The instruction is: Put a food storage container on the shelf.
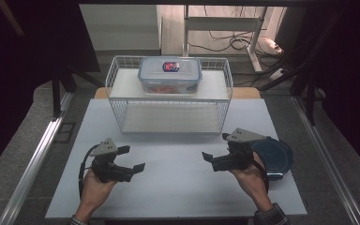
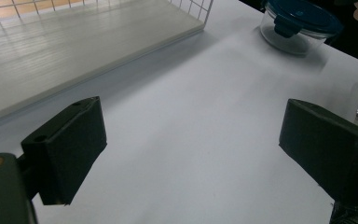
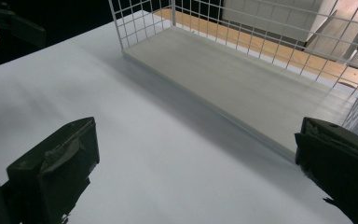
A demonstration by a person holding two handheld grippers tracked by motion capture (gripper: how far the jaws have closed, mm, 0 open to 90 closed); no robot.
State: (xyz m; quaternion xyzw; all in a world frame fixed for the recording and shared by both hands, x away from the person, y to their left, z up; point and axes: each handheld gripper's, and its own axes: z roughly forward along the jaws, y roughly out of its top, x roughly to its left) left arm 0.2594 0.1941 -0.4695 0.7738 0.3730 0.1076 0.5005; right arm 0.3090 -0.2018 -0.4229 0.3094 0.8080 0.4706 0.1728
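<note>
**Both hands empty, low over the table**

My left gripper [image 1: 132,159] and right gripper [image 1: 215,150] sit in the lower part of the high view, jaws spread wide, nothing between them. The round tub with the dark blue lid [image 1: 273,157] stands just beside my right hand, lower right; I would come at it level, jaws straddling its wall, and close gently so it doesn't skid. Count: one round tub, one rectangular lidded box [image 1: 169,75] on top of the one wire rack [image 1: 168,96], upper middle.

High overhead; gripper views low, sharing wire rack [image 1: 168,101].
</note>
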